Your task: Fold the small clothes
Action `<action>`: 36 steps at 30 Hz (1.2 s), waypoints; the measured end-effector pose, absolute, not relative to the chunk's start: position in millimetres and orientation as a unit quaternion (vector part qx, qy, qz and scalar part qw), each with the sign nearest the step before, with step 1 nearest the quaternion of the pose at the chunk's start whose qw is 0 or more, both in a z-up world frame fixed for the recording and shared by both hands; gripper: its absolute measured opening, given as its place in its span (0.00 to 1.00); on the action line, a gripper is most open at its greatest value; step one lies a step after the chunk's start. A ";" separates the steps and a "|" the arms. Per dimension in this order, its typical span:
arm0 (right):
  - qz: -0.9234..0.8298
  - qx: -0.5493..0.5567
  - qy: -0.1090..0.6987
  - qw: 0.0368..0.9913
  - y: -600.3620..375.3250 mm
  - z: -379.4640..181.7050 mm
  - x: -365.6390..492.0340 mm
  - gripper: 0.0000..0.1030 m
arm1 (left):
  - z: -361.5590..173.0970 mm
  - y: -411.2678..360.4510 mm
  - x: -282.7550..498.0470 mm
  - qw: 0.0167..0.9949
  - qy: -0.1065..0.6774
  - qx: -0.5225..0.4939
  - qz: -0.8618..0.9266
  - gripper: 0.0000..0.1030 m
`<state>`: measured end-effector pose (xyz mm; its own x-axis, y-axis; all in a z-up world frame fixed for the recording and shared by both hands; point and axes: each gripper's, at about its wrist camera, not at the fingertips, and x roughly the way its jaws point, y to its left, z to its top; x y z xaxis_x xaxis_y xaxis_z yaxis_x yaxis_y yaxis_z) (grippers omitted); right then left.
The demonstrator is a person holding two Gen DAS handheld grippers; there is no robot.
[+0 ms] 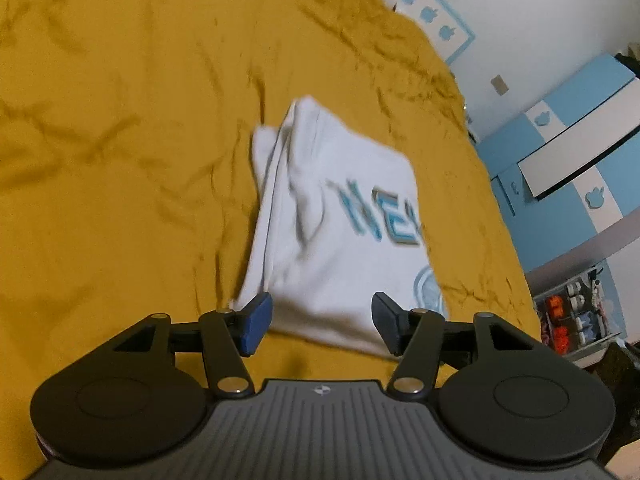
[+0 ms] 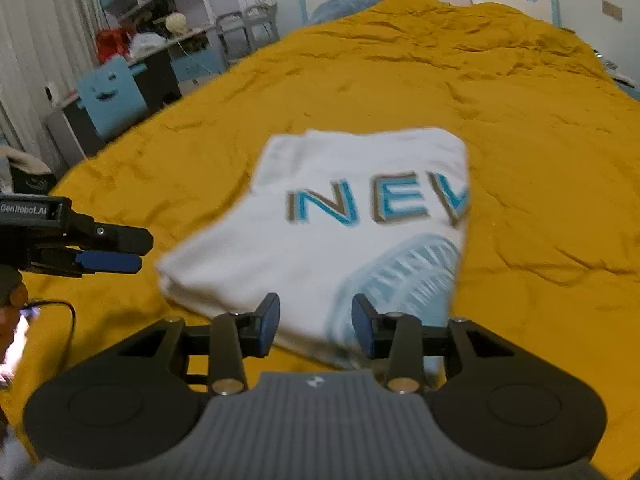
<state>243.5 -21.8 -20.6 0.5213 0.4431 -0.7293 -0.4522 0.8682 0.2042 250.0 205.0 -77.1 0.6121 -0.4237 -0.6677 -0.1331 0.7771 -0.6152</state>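
**White shirt folded, both jaws clear**

White T-shirt [image 2: 320, 216] lies folded on the yellow bed cover [image 2: 520, 140], blue lettering up. Left hand-held gripper [image 1: 322, 322] and right hand-held gripper [image 2: 316, 326] stand spread, pinching nothing. A low jaw could snag the near edge and drag the layers open.

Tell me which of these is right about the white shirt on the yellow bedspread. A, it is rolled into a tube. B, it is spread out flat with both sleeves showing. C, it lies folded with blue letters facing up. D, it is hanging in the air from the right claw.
C: the white shirt lies as a folded rectangle on the yellow bedspread, blue letters up, and neither open claw grips it.
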 end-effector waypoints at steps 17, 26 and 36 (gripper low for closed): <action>0.176 -0.066 0.415 0.890 -51.0 -56.4 232.8 0.33 | -79.7 191.8 260.3 0.867 0.353 -0.344 -0.073 0.04; 0.158 -0.068 0.418 0.892 -53.4 -61.9 242.8 0.00 | -92.6 194.1 258.2 0.864 0.395 -0.311 -0.022 0.04; 0.182 -0.036 0.413 0.892 -64.8 -41.0 241.0 0.00 | -89.1 193.4 251.5 0.869 0.403 -0.285 -0.001 0.04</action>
<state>241.0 -64.8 -41.0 0.5933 0.2954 -0.7489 -0.3545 0.9311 0.0864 251.5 193.4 -89.1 0.6744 -0.2320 -0.7010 -0.2280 0.8375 -0.4966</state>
